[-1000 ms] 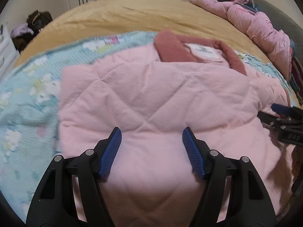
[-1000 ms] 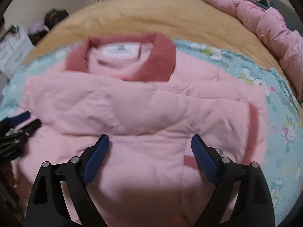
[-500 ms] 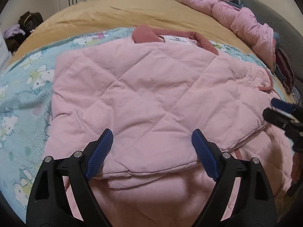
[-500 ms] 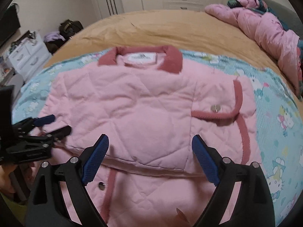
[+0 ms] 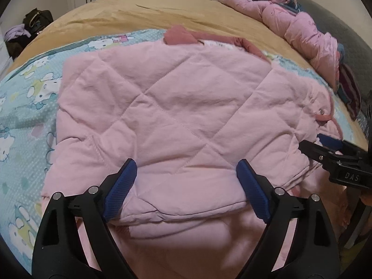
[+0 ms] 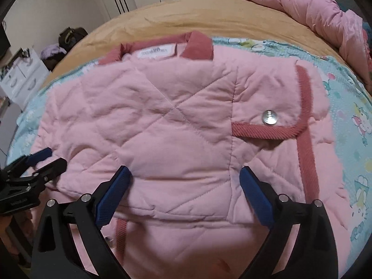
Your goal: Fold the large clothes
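The left claw (image 5: 186, 181) points steeply downward, its blue pads (image 5: 119, 191) spread wide with nothing pressed between them. The right claw (image 6: 186, 188) points down at a similar angle; its jaws are opening, and its pads (image 6: 255, 196) grip nothing. In the left wrist view, the right claw enters at 3 o'clock; in the right wrist view, the left claw enters at 9 o'clock.

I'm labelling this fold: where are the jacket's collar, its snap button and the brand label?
collar (image 6: 197, 46), right wrist view, its right wing.
snap button (image 6: 269, 117), right wrist view, its centre.
brand label (image 6: 155, 51), right wrist view, its middle.
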`<action>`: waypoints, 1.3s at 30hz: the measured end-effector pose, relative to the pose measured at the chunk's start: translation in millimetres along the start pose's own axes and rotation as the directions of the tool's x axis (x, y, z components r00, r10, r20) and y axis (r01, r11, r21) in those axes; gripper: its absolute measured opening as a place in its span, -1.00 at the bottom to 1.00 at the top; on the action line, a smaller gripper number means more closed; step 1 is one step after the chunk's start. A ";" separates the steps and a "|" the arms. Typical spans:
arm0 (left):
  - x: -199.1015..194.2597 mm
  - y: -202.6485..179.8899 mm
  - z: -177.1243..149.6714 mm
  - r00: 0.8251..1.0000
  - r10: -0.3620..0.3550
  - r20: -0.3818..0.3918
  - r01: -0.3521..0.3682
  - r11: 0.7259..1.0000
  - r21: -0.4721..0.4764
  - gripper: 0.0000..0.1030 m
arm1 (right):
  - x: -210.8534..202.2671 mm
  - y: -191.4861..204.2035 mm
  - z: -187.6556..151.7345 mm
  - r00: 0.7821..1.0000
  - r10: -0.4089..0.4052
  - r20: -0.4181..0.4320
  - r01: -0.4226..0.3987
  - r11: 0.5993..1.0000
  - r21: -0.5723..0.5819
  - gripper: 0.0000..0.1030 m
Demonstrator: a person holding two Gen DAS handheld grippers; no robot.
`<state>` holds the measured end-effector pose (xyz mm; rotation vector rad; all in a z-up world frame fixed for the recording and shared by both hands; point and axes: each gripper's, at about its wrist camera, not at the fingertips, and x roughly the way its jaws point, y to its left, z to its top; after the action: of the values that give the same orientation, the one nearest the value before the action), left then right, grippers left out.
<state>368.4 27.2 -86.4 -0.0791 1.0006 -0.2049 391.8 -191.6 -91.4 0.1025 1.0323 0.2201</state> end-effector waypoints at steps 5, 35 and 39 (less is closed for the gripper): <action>-31.5 2.8 -0.7 0.999 -0.038 0.024 0.039 0.998 -0.055 0.82 | -50.6 8.1 -8.0 0.994 0.063 0.085 -0.061 0.998 -0.028 0.92; -232.7 7.0 -87.9 0.956 -0.028 0.294 0.045 0.998 -0.051 0.82 | -260.9 45.2 -94.4 0.937 0.142 0.320 -0.097 0.984 -0.152 0.92; -238.7 5.6 -101.3 0.956 -0.040 0.292 0.054 0.998 -0.040 0.82 | -266.1 46.6 -106.3 0.935 0.136 0.326 -0.091 0.985 -0.148 0.92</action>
<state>159.1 84.9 55.5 -0.1714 0.7098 -0.2062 162.9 -209.3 86.4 0.0775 0.6697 0.3625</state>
